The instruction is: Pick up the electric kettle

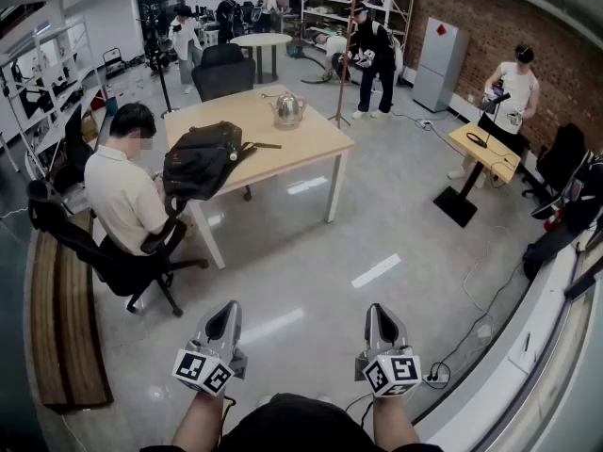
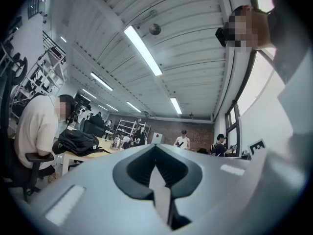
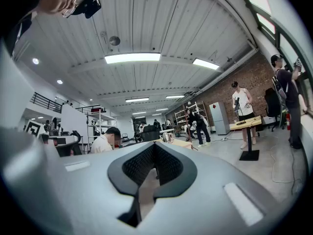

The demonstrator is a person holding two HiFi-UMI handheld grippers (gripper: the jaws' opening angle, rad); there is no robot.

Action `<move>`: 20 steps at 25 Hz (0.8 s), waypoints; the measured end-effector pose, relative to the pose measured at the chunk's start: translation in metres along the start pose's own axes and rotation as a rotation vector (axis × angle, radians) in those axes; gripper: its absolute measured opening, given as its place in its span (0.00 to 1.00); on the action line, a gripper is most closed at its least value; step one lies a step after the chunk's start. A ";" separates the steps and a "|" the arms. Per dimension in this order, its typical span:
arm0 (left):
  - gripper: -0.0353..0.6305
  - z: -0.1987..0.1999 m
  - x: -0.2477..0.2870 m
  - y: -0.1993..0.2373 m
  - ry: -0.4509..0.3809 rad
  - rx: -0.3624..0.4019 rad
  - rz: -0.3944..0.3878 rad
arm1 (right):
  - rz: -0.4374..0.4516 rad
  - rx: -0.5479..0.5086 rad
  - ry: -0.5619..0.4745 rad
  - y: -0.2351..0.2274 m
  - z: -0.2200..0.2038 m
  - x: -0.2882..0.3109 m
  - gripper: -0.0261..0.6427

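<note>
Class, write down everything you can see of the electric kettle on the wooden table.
The electric kettle looks like shiny silver metal, with a rounded body and a handle arching over the top. It stands upright near the far edge of the wooden table, apart from the black backpack. Nothing touches it but the table.

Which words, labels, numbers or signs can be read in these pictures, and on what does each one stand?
No text can be read in any view.
The red diamond sign on the white cabinet: too small to read.
The cubes on the left gripper and the right gripper: black-and-white square patterns, no letters or numbers.
</note>
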State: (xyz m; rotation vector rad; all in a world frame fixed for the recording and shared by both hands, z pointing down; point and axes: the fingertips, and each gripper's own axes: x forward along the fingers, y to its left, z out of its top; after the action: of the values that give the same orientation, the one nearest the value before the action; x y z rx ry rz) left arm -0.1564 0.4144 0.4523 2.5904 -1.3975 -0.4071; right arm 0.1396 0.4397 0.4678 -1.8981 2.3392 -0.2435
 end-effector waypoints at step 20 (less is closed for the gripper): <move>0.05 0.016 -0.018 0.024 -0.025 -0.012 0.000 | -0.026 0.066 -0.005 0.022 -0.005 0.011 0.04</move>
State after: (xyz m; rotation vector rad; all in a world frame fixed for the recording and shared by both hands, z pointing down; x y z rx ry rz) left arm -0.1895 0.4160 0.4464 2.5844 -1.3977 -0.4476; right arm 0.1152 0.4339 0.4680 -1.8974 2.2749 -0.3133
